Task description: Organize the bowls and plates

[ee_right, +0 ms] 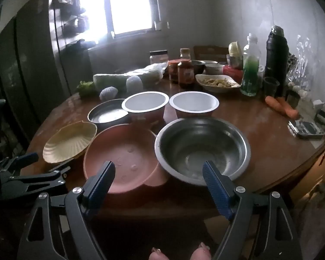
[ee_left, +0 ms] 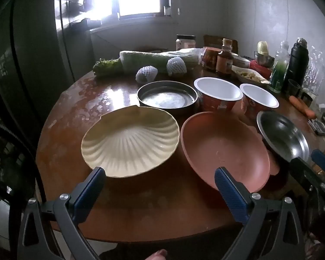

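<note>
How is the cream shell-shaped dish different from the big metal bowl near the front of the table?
The shell dish is cream, matte and ribbed like a scallop; the metal bowl is smooth, shiny steel. The shell dish is shallow with a wavy, uneven edge, the metal bowl deeper with a round rim. The shell dish sits left of the pink plate, the metal bowl right of it. Both are empty and upright.

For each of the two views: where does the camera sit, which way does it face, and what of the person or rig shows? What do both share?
Left wrist: on the left gripper, facing the window across the table, over the shell plate and pink dish; own jaws open, right gripper at the right edge.
Right wrist: on the right gripper, same heading, over the pink dish and steel bowl; jaws open, left gripper at left, toes at the bottom.
Shared: all three dishes, two cups, the pan.
</note>
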The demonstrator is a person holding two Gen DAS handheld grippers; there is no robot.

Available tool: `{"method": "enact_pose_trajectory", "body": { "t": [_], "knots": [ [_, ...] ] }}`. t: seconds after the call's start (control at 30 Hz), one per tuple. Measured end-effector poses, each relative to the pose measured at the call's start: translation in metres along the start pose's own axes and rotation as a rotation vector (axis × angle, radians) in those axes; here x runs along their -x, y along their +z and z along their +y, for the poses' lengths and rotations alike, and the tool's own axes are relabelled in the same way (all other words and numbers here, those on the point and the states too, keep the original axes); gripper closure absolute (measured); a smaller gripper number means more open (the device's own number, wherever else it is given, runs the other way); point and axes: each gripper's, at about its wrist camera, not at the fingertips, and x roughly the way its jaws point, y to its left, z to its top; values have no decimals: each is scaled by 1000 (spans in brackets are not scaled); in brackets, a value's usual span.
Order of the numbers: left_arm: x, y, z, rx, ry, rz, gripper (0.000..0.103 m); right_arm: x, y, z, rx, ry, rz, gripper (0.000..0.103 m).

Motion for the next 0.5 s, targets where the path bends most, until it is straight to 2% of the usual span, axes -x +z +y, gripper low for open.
{"method": "enact_pose_trajectory", "body": {
  "t": [0.1,0.2,0.27,0.5],
  "knots": [
    [2,-1,0,8,3,-13,2,-3,2,-2,-23,11,16,19],
    [2,-1,-1,16,2,-13,2,5,0,1,10,-5,-14,19],
    [3,-2,-3,21,3,-14,2,5,1,4,8,-2,-3,19],
    [11,-4,9,33,-2,-17,2,6,-3,4,0,13,1,19]
  ]
}}
